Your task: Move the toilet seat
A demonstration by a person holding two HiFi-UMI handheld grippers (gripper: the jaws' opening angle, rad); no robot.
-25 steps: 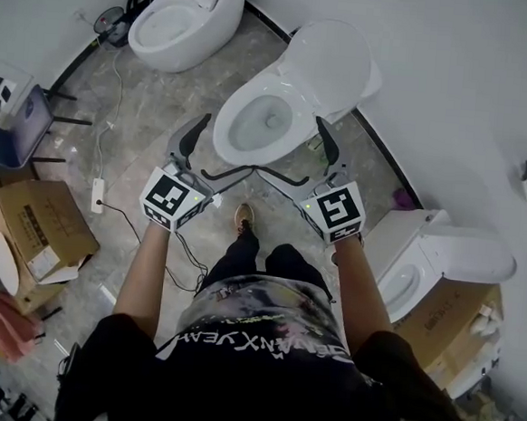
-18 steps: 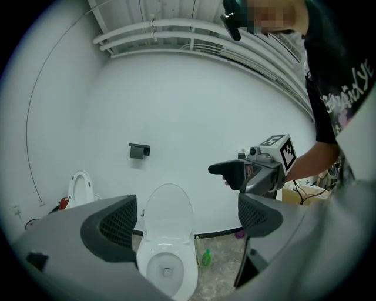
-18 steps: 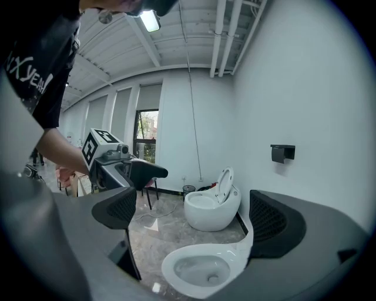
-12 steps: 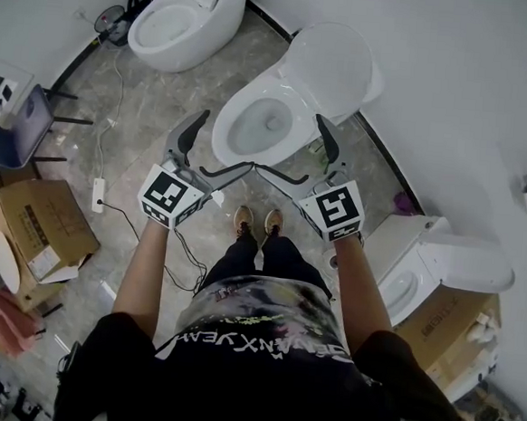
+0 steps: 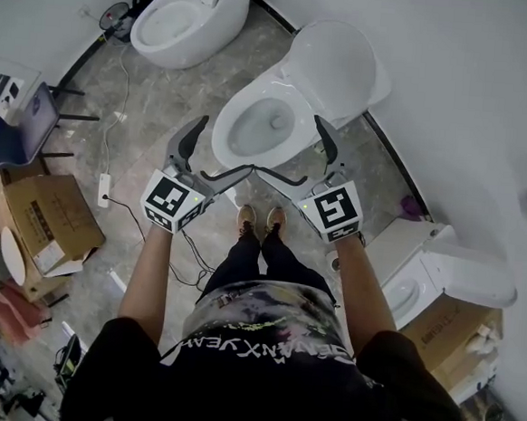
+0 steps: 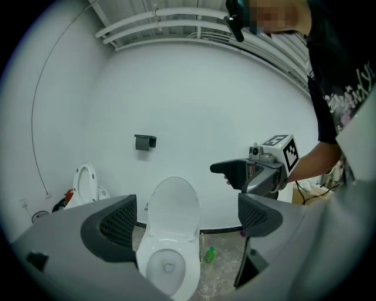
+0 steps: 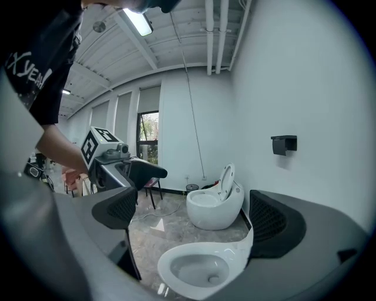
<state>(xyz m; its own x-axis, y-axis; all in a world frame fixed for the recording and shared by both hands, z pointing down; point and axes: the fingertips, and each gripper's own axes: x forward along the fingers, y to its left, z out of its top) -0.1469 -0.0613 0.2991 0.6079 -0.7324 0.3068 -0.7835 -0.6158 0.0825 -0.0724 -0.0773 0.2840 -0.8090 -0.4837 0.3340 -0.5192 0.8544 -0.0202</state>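
The person stood with both shoes (image 5: 259, 219) on the grey stone floor (image 5: 153, 115), just short of a white toilet (image 5: 252, 127). The left hand-held gripper (image 5: 223, 146) and the right hand-held gripper (image 5: 291, 146) were held side by side above the near rim of the bowl, each with its jaws spread wide and nothing between them; the inner jaw tips nearly met in the head view. In the left gripper view the left hand-held gripper (image 6: 185, 220) framed the bowl, and the right hand-held gripper (image 7: 200, 217) likewise looked over the bowl from the other side. Neither touched the toilet. Beyond the bowl, the toilet seat (image 5: 334, 65) stood raised, tilted back toward the white wall (image 5: 454, 93). A green bottle (image 6: 210, 254) sat on the floor beside the toilet's base. Farther off stood a second, rounded toilet (image 5: 183, 17), with a cardboard box (image 5: 49, 224) well to the left.
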